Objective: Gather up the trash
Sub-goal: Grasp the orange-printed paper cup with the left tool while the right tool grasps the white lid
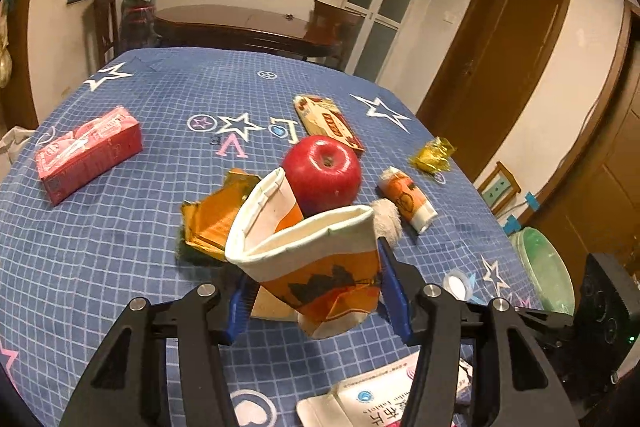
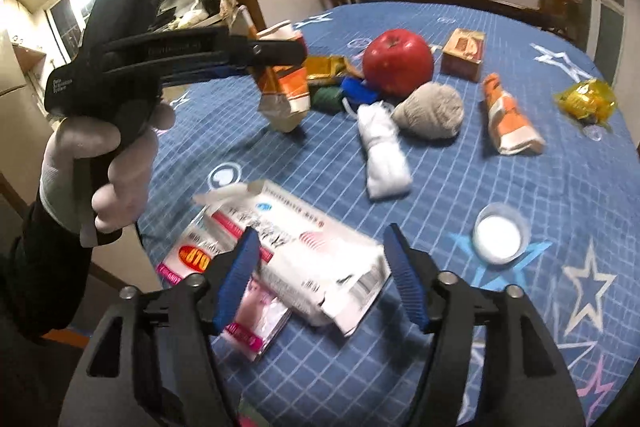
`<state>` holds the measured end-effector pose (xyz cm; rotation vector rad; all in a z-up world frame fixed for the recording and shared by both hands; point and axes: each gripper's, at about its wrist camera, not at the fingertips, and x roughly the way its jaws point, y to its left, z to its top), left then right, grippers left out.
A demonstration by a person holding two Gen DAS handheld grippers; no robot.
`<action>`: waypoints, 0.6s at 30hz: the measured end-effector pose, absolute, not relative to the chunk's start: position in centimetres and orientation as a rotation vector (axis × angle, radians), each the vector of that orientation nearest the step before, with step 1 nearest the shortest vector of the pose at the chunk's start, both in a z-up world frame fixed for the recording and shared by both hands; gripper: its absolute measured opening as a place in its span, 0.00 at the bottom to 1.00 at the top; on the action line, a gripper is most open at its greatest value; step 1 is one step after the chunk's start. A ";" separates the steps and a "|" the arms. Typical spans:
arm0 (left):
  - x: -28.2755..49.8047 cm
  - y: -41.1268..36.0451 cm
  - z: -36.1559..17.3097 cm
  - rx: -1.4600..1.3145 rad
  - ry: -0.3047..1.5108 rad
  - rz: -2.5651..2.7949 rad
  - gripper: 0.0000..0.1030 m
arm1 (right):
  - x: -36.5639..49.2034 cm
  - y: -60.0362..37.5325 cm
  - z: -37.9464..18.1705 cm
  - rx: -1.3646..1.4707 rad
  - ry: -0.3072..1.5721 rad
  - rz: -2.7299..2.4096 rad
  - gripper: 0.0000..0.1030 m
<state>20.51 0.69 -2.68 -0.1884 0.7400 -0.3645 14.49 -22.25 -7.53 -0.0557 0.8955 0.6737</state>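
Note:
My left gripper (image 1: 316, 279) is shut on a crushed orange-and-white paper cup (image 1: 304, 247) and holds it off the blue checked tablecloth (image 1: 120, 247). In the right wrist view a gloved hand holds that left gripper (image 2: 288, 53) at the upper left, the cup (image 2: 288, 87) hanging from it. My right gripper (image 2: 323, 235) stands open just above a torn white medicine box (image 2: 320, 263) near the table's front edge; its pads do not press on the box. A second crushed cup (image 2: 508, 119) and a yellow wrapper (image 2: 586, 101) lie further right.
A red apple (image 1: 322, 175), a pink carton (image 1: 88, 155), a brown box (image 1: 328, 123) and a gold wrapper (image 1: 216, 215) lie on the table. Rolled white cloth (image 2: 384, 155), a beige bundle (image 2: 432, 111), a white lid (image 2: 498, 237) and a pink packet (image 2: 256, 315) are nearby. A green bin (image 1: 548, 267) stands off the right edge.

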 end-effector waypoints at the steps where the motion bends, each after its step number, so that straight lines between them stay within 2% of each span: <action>1: 20.4 0.5 -2.7 -0.181 0.741 -0.368 0.54 | 14.5 -22.2 -7.5 -0.057 0.893 0.673 0.63; 6: 20.3 0.4 -2.8 -0.182 0.739 -0.361 0.54 | 15.1 -25.7 -6.1 -0.049 0.780 0.435 0.63; 11: 20.3 0.1 -2.8 -0.175 0.734 -0.358 0.54 | 16.8 -28.6 -8.0 -0.055 0.834 0.233 0.63; 18: 20.4 -0.7 -3.0 -0.167 0.742 -0.370 0.54 | 17.4 -27.6 -9.5 -0.074 0.892 0.280 0.55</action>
